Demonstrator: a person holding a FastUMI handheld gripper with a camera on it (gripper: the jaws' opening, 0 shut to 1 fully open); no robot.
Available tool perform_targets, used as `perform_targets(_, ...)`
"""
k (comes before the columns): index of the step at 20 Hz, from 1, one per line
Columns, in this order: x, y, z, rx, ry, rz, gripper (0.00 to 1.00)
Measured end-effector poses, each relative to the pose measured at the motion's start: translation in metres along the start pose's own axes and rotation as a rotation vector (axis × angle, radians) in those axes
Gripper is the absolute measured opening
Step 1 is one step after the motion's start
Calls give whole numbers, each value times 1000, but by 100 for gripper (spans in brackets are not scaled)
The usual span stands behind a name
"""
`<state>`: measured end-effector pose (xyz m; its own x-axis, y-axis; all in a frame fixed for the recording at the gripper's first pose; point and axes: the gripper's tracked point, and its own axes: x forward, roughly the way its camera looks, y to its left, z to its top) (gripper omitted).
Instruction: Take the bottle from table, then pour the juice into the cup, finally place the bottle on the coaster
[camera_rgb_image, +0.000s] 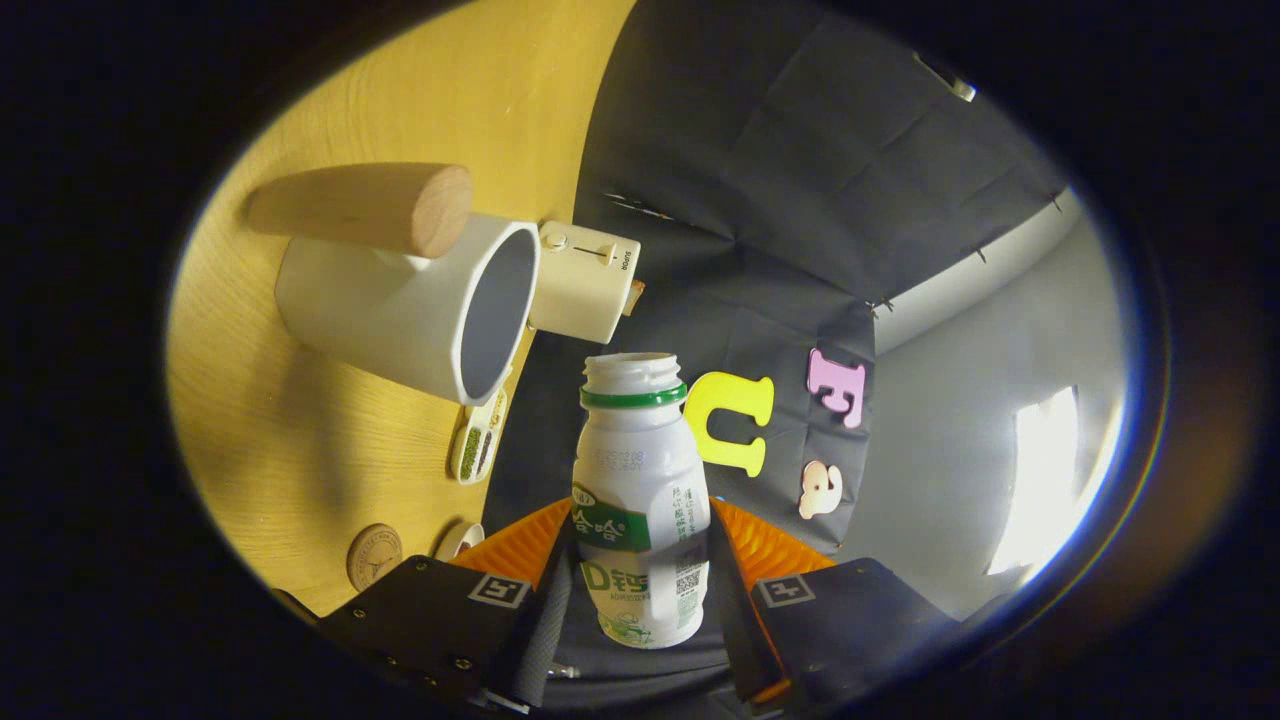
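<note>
Gripper view: we had the gripper (640, 590) rolled hard onto its side, so the yellow wooden table (300, 440) stood like a wall beyond the left finger. Both fingers were clamped on the small white plastic bottle (640, 510) with the green neck ring and green label, held between them at its lower body. Cap was off, mouth open.

Bottle's long axis ran straight forward along the fingers, so with that roll we judged it near horizontal, i.e. pour attitude. The white cup (420, 310) with the round wooden handle sat ahead of the bottle mouth and off toward the left finger, its opening facing across toward the bottle. Mouth looked short of the cup rim and offset from it; no juice stream visible, so we couldn't say whether flow had begun.

Round brown coaster (374, 556) lay on the table just beside the left finger, near the bottle base. A small cream box (585, 282) stood beyond the cup.
</note>
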<state>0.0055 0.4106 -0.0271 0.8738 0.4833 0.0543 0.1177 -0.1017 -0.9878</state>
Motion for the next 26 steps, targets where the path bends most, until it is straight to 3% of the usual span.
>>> perform_targets(13,-8,9,-6,561,51,137,68)
perform_targets(21,5,7,-33,1047,108,228,68)
perform_targets(26,18,21,-62,1285,157,256,68)
